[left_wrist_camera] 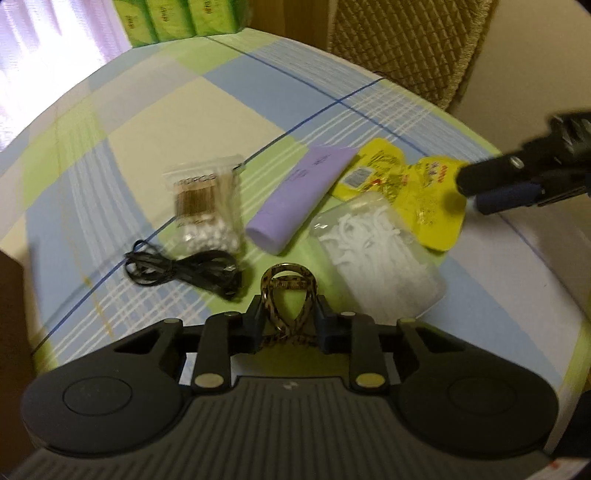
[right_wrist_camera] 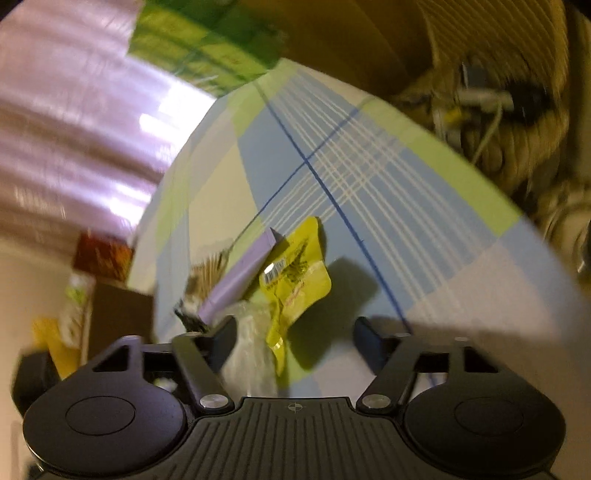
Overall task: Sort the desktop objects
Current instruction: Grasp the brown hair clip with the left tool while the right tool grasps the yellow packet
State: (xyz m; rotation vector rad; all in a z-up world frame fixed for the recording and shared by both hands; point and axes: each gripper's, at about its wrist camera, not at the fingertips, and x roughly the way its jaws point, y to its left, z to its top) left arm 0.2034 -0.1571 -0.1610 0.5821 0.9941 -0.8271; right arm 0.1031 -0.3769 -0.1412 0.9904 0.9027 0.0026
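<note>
Left claw [left_wrist_camera: 288, 325] clamped on a leopard-print hair clip [left_wrist_camera: 287, 295], its loop raised just above the near edge of a table [left_wrist_camera: 155, 110] under a checked cloth of blue, green and cream. Seen from the left wrist, spread beyond the clip: a coiled black cable [left_wrist_camera: 184, 273] at near left, touching a clear bag of cotton swabs [left_wrist_camera: 203, 210] behind it. Just right of the swabs, a lilac tube [left_wrist_camera: 295, 199] lying slantwise, cap end toward the camera. Right again, a clear packet of white floss picks [left_wrist_camera: 376, 254], overlapping the lower edge of two yellow sachets [left_wrist_camera: 406, 184] laid side by side. Tube's far end resting against the nearer sachet.

Right claw [left_wrist_camera: 476, 188] entering from the right edge of that view, fingertips over the outer yellow sachet; contact cannot be judged. From the right wrist, right claw [right_wrist_camera: 295, 336] standing wide open, nothing between its fingers [right_wrist_camera: 369, 336], angled low across the table. Directly ahead of it, one yellow sachet [right_wrist_camera: 295, 280] and the floss picks packet [right_wrist_camera: 247, 350] at the left finger, the lilac tube [right_wrist_camera: 240, 273] just past them, all blurred.

At the table's far corner, green tissue packs [left_wrist_camera: 173, 18] stacked upright. Behind the far right edge, a woven tan chair back [left_wrist_camera: 406, 48].
</note>
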